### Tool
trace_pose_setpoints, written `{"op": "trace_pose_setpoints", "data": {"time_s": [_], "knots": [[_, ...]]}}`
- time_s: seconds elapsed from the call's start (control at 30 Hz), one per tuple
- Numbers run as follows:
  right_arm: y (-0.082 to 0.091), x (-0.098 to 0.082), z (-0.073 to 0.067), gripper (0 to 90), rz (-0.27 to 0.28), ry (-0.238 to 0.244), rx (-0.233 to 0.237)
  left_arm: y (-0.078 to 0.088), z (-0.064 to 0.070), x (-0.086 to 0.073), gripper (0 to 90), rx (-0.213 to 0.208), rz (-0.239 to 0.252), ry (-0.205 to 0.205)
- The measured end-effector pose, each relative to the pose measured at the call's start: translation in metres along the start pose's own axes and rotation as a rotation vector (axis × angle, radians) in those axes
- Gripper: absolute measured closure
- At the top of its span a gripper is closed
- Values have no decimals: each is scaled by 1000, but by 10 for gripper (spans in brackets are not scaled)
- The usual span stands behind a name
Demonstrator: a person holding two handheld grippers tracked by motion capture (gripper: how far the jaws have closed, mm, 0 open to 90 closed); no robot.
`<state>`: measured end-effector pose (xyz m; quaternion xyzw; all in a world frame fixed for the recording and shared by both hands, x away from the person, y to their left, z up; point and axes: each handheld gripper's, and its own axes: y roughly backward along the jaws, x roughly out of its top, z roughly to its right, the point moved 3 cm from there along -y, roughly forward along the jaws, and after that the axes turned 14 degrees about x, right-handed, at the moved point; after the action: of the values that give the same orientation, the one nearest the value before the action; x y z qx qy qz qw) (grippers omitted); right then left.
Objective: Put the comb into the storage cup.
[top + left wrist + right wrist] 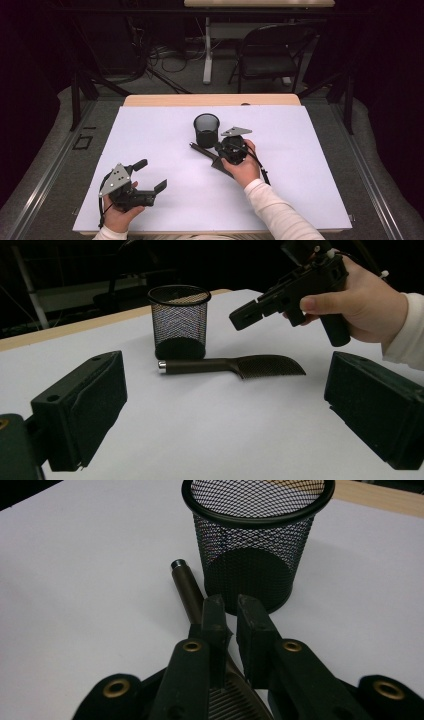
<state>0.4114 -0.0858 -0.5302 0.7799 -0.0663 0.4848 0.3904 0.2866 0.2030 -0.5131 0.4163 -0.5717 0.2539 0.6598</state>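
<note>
— Right tool (231, 611) first: how does it stand?

— Its two black jaws are nearly together, with only a thin slit between them and nothing in that slit. It hangs low over the comb (235, 366), just above where the handle meets the teeth; from the left tool's camera it is clear of the comb, not touching it.

— And the comb itself?

— A dark comb with a round handle and a silvery end cap, lying flat on the surface (150, 135), right at the foot of the mesh pen cup (206, 129). The cup is black wire, upright, and looks empty.

— Left tool (150, 176)?

— Jaws spread wide, holding nothing. It rests near the front left corner, well apart from the comb, gripped in the person's left hand (119, 212).

— What about the surface?

— White sheet over a pale wooden top; a strip of the wood shows along the far edge. The person's right hand (244, 167) comes in from the near side in a cream sleeve (280, 212).

— The room beyond?

— Dark. A black folding chair (272, 50) stands behind the surface beside a white table leg (207, 50), with cables (167, 55) tangled on the grey floor. Black stand legs (82, 87) splay out at the left.
</note>
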Motion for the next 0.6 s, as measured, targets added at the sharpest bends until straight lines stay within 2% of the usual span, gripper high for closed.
{"op": "trace_pose_setpoints", "data": {"time_s": [0.3, 0.6], "knots": [[-19, -1, 3, 900, -23, -25, -4, 0, 0, 0, 37, -2, -1, -1], [-35, -7, 7, 900, -54, -53, -11, -1, 0, 0, 37, -11, 0, -2]]}}
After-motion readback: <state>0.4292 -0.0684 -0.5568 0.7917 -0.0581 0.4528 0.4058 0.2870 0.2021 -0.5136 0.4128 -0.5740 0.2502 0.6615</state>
